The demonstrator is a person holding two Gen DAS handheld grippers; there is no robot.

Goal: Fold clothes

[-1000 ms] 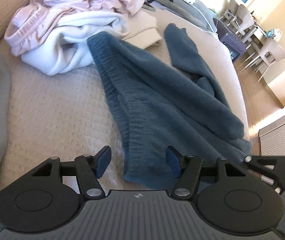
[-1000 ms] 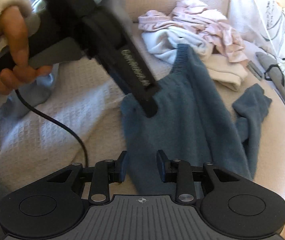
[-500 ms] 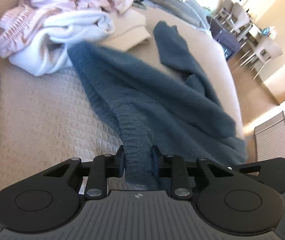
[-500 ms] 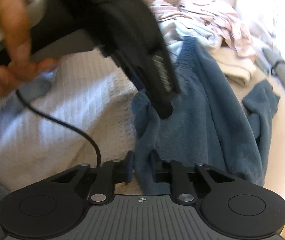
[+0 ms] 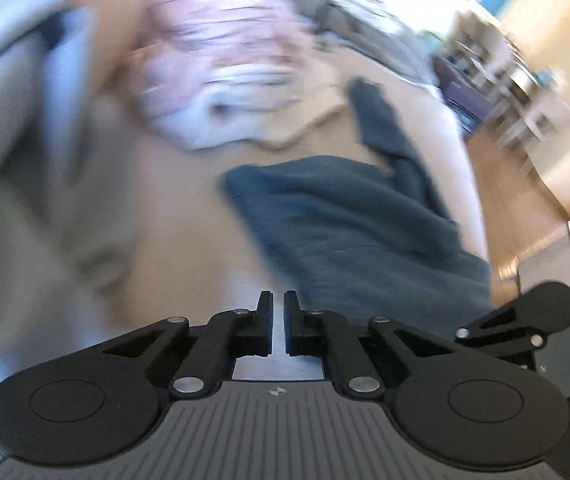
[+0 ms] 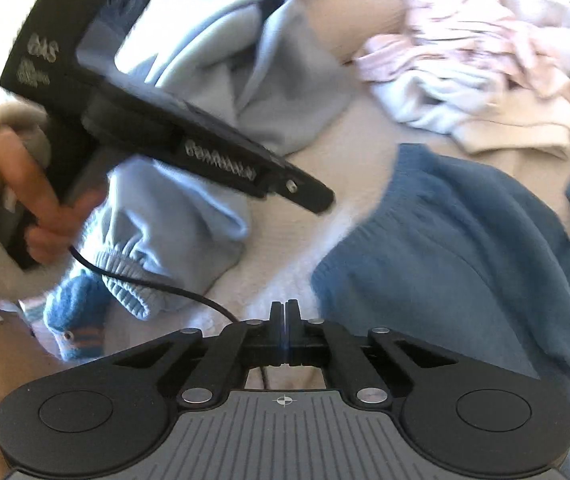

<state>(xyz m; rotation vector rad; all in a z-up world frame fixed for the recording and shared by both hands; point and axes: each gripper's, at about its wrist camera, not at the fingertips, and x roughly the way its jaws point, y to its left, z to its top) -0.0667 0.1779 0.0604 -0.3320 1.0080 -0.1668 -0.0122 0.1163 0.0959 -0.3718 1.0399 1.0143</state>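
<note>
Dark blue knit garment lies spread on the bed

The garment [image 6: 465, 248] sits rumpled on the beige bedcover [image 5: 157, 208] near a clothes pile [image 6: 465, 76]; the left hand-held gripper [image 5: 278, 320] and the right hand-held gripper [image 6: 284, 320] are both clenched on nothing. Fast, blurred motion risks a crooked regrasp.

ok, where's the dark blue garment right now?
The dark blue garment lies spread on the beige bedspread, right of centre in both wrist views, just below the pink and white clothes pile.

text: "GAS"-like letters, blurred | on: left gripper [image 6: 327, 204] body | other print: unreadable
</note>
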